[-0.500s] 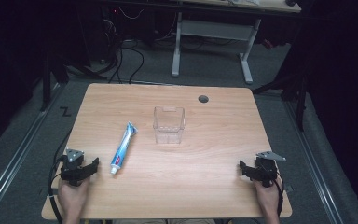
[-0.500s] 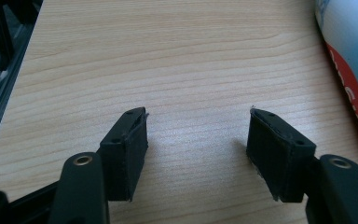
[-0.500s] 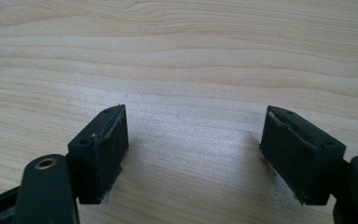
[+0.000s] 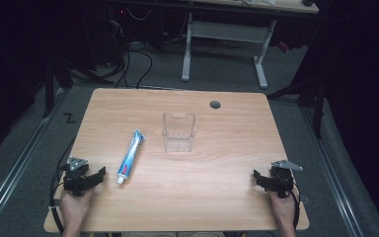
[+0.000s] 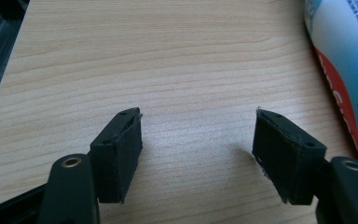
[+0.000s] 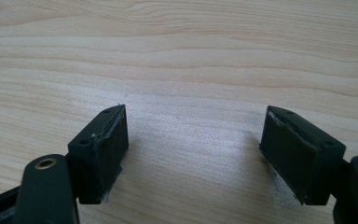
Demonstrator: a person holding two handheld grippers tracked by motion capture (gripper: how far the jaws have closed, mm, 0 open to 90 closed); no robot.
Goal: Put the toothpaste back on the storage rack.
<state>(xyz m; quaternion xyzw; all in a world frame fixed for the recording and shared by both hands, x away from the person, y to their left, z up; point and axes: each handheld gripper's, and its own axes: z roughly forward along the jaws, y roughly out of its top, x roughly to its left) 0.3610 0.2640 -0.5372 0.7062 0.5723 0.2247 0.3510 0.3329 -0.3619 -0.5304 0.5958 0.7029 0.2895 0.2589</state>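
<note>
Across the middle of the high view spreads the table point(image 4: 237, 163), a rounded-corner slab of pale wood-grain laminate with a small dark round grommet point(image 4: 215, 104) near its upper edge. Beyond it, at the top of the frame, a grey metal desk frame point(image 4: 224, 47) stands on dark floor among black cables.

At centre frame sits the bin point(image 4: 178, 132), a clear plastic box with straight walls, open at the top and see-through to the wood beneath. Just left of it, apart from it, lies the tube point(image 4: 131, 156): a flattened, glossy blue-and-white toothpaste tube, crimped end toward the upper right, white cap toward the lower left. The left gripper view shows its smooth printed skin with a red stripe at the right edge point(image 5: 349, 70).

At lower left, the left gripper point(image 4: 96, 177) rests near the tube's cap, not touching it; its blocky black jaws stand wide apart over bare wood point(image 5: 198, 140), grasping nothing. At lower right, the right gripper point(image 4: 257, 177) lies well apart from both things, its matte padded jaws likewise spread and empty point(image 6: 193, 140).
</note>
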